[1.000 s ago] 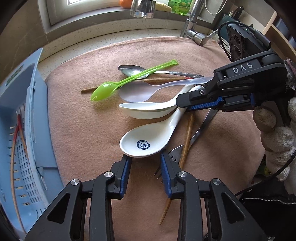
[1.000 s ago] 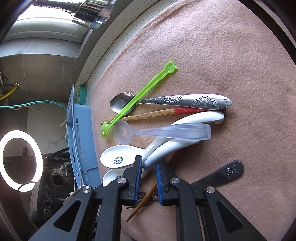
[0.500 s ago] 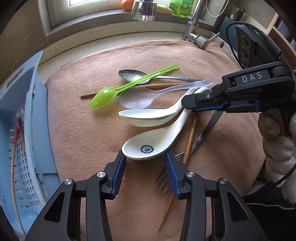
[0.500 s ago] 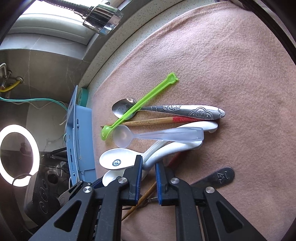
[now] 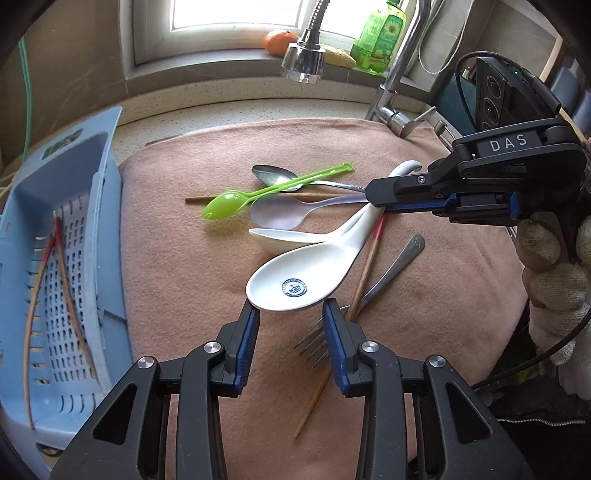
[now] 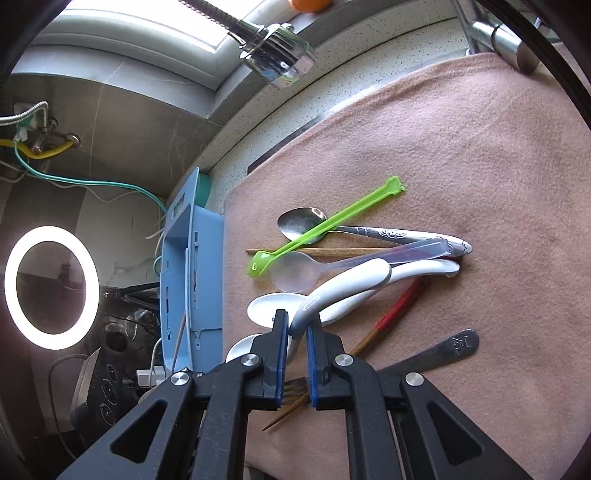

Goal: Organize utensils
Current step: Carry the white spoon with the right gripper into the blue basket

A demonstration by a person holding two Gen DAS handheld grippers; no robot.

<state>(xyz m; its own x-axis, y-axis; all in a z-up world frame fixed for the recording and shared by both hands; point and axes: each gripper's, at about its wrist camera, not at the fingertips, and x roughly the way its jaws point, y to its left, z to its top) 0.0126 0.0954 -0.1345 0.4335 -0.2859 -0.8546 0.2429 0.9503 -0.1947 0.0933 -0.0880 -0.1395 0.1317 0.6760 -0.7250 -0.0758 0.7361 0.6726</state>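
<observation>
Right wrist view shows our right tool pinching a white spoon's handle; lifting crookedly, we could drag the neighbouring spoons just beyond it.

Home kitchen, by the sink. Pull-out tap head hangs top centre of the left wrist view, chrome tap base upper right. Window sill along the top w/ an orange fruit, a yellowish sponge-like thing & a green dish soap bottle. Speckled stone counter below it, pink cloth spread over it w/ spoons, a fork & chopsticks on top. Blue plastic drainer basket at left edge. Not purely domestic tho: right wrist view shows a lit ring light at left & loose wires on the wall, upper left.
</observation>
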